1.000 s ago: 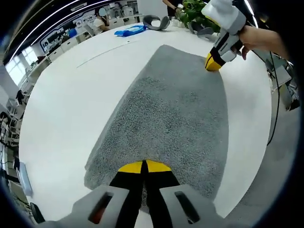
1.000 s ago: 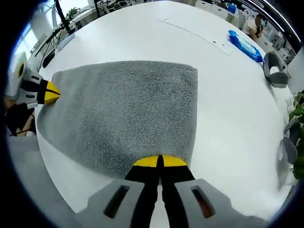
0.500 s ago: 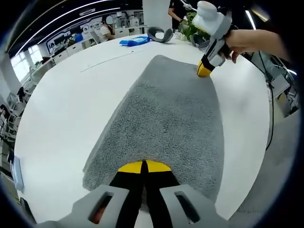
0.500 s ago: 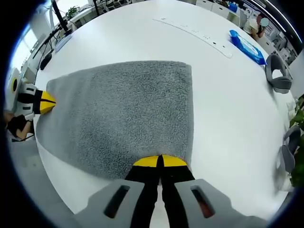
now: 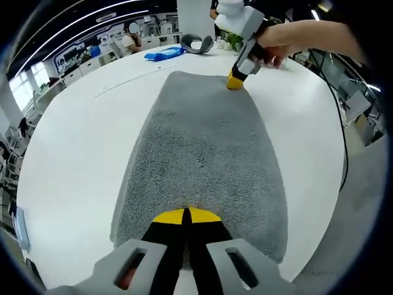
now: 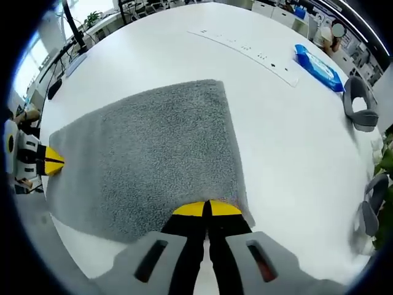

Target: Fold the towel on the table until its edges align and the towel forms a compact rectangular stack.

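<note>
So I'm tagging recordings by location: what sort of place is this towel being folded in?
Probably an open-plan office or lab. The grey terry towel lies on a large white round-edged table, with long ceiling strip lights and rows of desks behind, and a potted green plant nearby.

Left gripper view: low, close at one towel (image 5: 202, 147) corner, facing along it. Right gripper view: opposite corner, facing back. Both share towel & white table (image 6: 295, 153).
</note>
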`<action>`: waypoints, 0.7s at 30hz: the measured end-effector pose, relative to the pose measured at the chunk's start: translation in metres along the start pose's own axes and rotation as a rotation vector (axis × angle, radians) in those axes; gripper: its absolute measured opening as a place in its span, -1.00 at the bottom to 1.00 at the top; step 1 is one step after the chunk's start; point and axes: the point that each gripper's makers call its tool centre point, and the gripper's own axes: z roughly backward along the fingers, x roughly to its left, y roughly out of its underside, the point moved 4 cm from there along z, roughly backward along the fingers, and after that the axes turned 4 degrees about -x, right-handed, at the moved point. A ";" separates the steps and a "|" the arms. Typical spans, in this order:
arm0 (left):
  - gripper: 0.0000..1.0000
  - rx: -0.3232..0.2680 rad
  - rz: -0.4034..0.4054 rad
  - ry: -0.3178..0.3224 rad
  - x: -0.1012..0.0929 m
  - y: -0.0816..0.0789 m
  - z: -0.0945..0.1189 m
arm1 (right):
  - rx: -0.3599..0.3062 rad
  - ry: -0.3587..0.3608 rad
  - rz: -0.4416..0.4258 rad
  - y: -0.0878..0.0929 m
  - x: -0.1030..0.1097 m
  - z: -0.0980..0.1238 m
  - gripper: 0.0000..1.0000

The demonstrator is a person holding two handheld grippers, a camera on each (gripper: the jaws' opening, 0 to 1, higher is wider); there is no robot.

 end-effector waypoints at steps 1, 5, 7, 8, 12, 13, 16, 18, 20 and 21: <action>-0.99 0.003 -0.003 0.002 -0.002 -0.001 -0.001 | -0.004 -0.001 -0.002 -0.001 -0.001 -0.001 -1.00; -0.99 0.019 -0.044 0.012 -0.009 -0.003 -0.002 | -0.017 -0.005 -0.005 -0.007 -0.004 -0.004 -1.00; -0.99 0.023 -0.072 0.018 -0.013 -0.004 -0.003 | -0.022 -0.002 -0.002 -0.008 -0.004 -0.004 -1.00; -0.99 0.027 -0.118 0.024 -0.016 -0.005 -0.004 | -0.024 -0.001 -0.002 -0.009 -0.004 -0.004 -1.00; -0.99 0.035 -0.186 0.033 -0.029 -0.008 -0.006 | -0.020 0.002 0.008 -0.015 -0.007 -0.005 -1.00; -0.99 0.035 -0.182 0.036 -0.031 -0.009 -0.006 | -0.019 0.003 0.007 -0.016 -0.007 -0.005 -1.00; -0.99 0.023 -0.171 0.056 -0.038 -0.010 -0.006 | -0.017 0.004 0.007 -0.020 -0.008 -0.006 -1.00; -0.99 0.012 -0.176 0.071 -0.045 -0.010 -0.007 | -0.015 0.006 0.010 -0.023 -0.009 -0.007 -1.00; -0.99 0.002 -0.180 0.087 -0.053 -0.012 -0.008 | -0.012 0.011 0.019 -0.025 -0.009 -0.007 -1.00; -0.99 -0.003 -0.180 0.095 -0.056 -0.013 -0.009 | -0.011 0.013 0.024 -0.027 -0.009 -0.008 -1.00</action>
